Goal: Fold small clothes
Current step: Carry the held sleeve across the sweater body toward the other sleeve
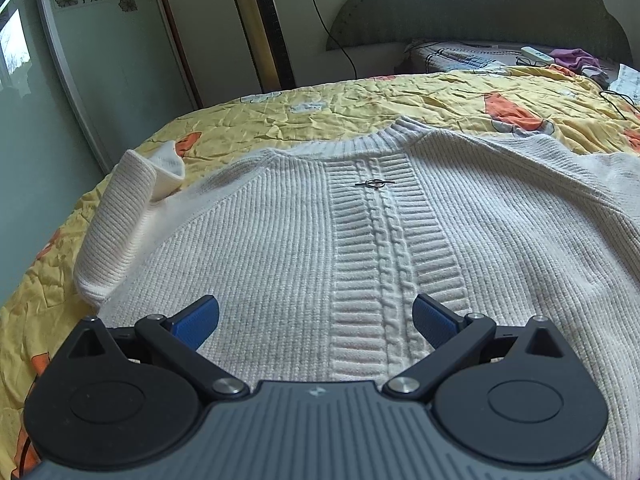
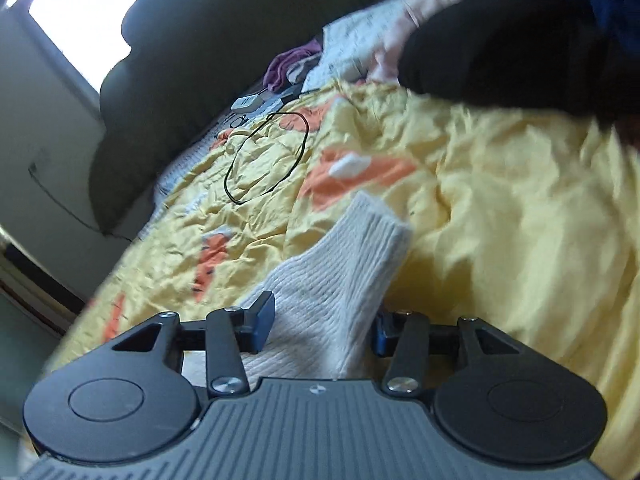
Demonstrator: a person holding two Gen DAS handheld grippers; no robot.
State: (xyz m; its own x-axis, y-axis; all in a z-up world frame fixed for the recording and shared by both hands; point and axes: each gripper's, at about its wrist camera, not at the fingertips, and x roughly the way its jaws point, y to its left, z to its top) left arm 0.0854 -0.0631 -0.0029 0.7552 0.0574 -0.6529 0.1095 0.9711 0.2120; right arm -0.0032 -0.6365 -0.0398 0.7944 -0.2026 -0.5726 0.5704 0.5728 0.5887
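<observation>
A cream knit sweater (image 1: 320, 232) lies flat on the yellow bedspread (image 1: 360, 100), collar at the far side, with a small metal pin (image 1: 374, 183) on its cable-knit centre. Its left sleeve (image 1: 120, 224) is folded up at the left edge. My left gripper (image 1: 316, 320) is open and empty, hovering over the sweater's lower middle. In the right wrist view, the sweater's other sleeve (image 2: 332, 280) lies between the blue pads of my right gripper (image 2: 320, 322). The jaws stand apart around the sleeve and do not clamp it.
A black cable loop (image 2: 266, 158), a white remote (image 2: 246, 102) and purple cloth (image 2: 286, 66) lie on the bed's far part. A dark headboard (image 1: 480, 12), a gold tower fan (image 1: 260, 24) and a wardrobe (image 1: 80, 60) stand behind. A person's arm in a black sleeve (image 2: 500, 44) is at upper right.
</observation>
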